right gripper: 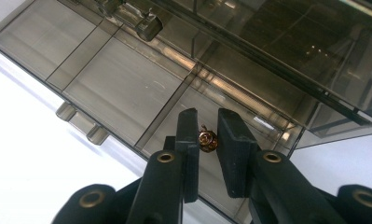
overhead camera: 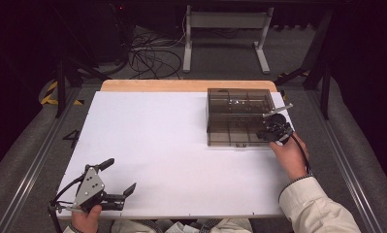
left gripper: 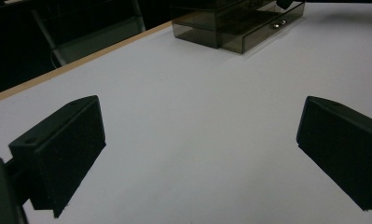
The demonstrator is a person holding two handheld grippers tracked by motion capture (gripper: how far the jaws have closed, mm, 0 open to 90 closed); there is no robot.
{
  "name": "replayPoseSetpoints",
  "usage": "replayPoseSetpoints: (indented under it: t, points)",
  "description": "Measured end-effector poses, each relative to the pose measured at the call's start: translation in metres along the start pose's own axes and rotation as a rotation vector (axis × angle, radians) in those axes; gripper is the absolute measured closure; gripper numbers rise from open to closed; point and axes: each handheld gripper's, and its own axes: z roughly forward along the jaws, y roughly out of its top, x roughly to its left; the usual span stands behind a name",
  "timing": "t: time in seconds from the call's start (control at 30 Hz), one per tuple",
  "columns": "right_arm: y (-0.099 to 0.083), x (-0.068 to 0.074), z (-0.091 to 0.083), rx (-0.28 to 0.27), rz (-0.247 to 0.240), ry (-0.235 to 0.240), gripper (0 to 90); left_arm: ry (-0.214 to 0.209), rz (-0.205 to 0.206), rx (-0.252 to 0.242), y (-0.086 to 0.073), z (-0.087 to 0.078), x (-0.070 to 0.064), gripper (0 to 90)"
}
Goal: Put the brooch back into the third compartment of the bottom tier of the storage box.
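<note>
Your right hand-held gripper (right gripper: 207, 140) is pinching a small bronze, rose-shaped bead (right gripper: 207, 139) between its jaws, poised over the pulled-out drawer (right gripper: 123, 88) of a smoky transparent organizer box (overhead camera: 238, 116). The bead is too small to make out in the high view, which places the box at the bench's (overhead camera: 171, 145) far right. Your left hand-held gripper (overhead camera: 119, 177) rests at the near left corner, jaws spread wide and empty; its view seems to show the drawer's knob (left gripper: 277, 25).
</note>
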Motion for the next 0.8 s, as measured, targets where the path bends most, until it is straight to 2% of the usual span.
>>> replayPoseSetpoints:
  t: [0.13,0.23,0.4,0.8]
  points:
    - [0.000,0.000,0.001,0.001,0.001,0.001,78.8,-0.001,0.003,0.001,0.000,0.000,0.000,1.8]
    - [0.000,0.000,0.001,-0.004,0.000,-0.006,71.7,0.000,0.003,0.001,0.000,0.000,0.000,1.8]
    - [0.000,0.000,-0.003,-0.025,0.007,-0.003,67.9,0.001,0.003,-0.002,0.000,0.000,0.000,1.8]
    - [0.000,0.008,-0.017,-0.080,-0.006,0.007,66.1,0.005,0.006,-0.003,0.001,0.000,0.000,1.8]
